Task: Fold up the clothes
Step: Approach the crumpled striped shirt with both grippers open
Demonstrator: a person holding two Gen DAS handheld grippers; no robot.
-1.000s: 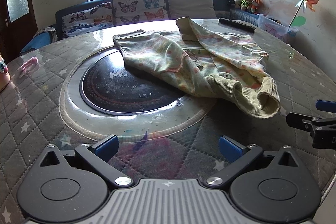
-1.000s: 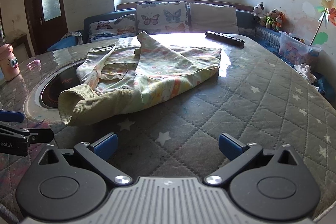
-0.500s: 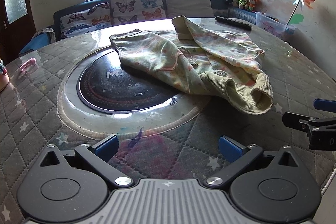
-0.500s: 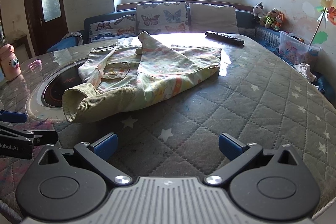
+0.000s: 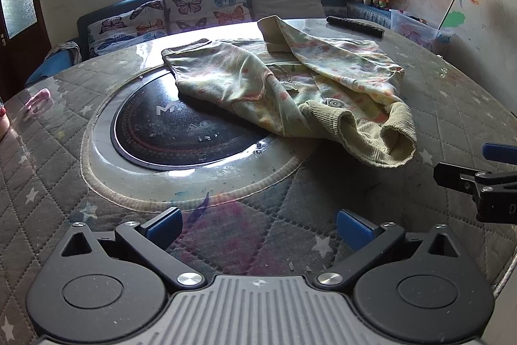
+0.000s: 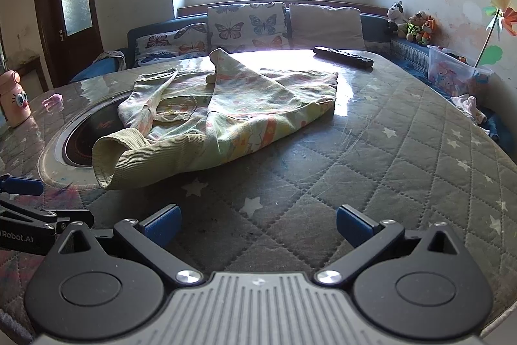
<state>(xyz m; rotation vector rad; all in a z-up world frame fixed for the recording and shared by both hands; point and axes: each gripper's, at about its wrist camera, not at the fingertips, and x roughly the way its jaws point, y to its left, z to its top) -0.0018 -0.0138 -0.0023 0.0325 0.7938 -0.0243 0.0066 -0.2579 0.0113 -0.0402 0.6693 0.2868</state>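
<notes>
On the round quilted table (image 6: 404, 157), a crumpled yellow-green printed garment (image 5: 290, 86) lies partly over the dark inset hotplate (image 5: 181, 131).

The left gripper (image 5: 258, 223) and right gripper (image 6: 258, 220) are both wide open near the table edge, holding nothing. A pull at the ribbed cuff (image 6: 129, 157) could drag the whole heap instead of spreading it. Which layers are sleeves is hard to tell; the garment's far side is hidden.

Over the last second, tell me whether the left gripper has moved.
Yes. The left gripper has advanced toward the garment: in its own view the cooktop and garment sit nearer, and both grippers stay open.
</notes>
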